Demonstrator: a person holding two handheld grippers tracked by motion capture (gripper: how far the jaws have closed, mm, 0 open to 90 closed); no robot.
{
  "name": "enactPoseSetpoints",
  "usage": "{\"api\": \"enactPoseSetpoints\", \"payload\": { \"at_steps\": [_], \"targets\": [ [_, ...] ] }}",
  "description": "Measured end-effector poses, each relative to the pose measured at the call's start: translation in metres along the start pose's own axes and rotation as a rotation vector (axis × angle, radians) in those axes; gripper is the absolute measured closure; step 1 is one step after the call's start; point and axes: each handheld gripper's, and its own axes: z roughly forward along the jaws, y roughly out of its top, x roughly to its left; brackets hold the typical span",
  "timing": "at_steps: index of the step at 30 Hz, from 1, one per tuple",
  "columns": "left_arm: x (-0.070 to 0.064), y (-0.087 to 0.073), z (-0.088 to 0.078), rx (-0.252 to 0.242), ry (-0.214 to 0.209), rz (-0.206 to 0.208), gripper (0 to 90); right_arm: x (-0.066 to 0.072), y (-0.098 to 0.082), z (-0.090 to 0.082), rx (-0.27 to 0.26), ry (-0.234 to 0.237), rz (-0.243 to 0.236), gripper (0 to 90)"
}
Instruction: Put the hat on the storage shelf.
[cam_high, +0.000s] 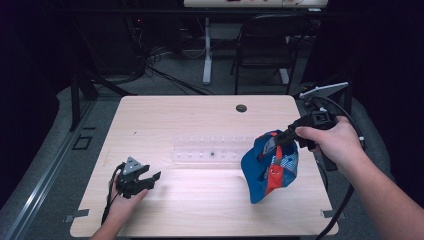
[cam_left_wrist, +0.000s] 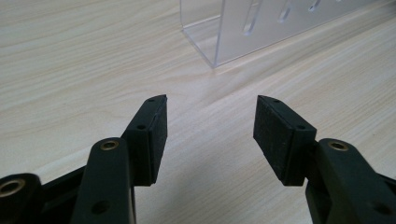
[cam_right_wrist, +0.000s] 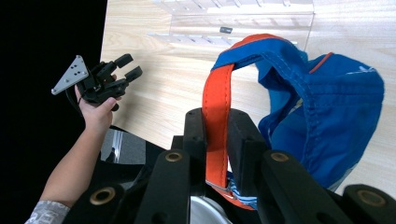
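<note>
The right tongs (cam_right_wrist: 217, 135) clench the orange strap (cam_right_wrist: 215, 107) of a blue cap (cam_high: 270, 165), which hangs above the desk (cam_high: 200, 115) just right of the clear plastic rack (cam_high: 210, 150). Left of the rack, the left tongs (cam_left_wrist: 210, 126) sit released, low over bare wood.

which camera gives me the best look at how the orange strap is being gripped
The right gripper view: the orange strap runs up between the right gripper jaws, pinched close up. The high view shows strap and blue cap small, under the hand. The left gripper view looks elsewhere.
</note>
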Motion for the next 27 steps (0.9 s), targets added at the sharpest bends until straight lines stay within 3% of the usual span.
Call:
{"api": "enactPoseSetpoints", "payload": {
  "at_steps": [9, 22, 27],
  "targets": [
    [-0.005, 0.001, 0.002, -0.002, -0.014, 0.012, 45.6, 0.000, 0.001, -0.005, -0.011, 0.044, 0.003, 78.5],
    [-0.005, 0.000, 0.002, -0.006, -0.015, 0.017, 45.6, 0.022, 0.015, -0.002, 0.022, 0.092, 0.001, 78.5],
    [-0.006, 0.001, 0.003, -0.004, -0.016, 0.013, 45.6, 0.028, 0.020, -0.005, 0.006, 0.097, 0.013, 78.5]
  ]
}}
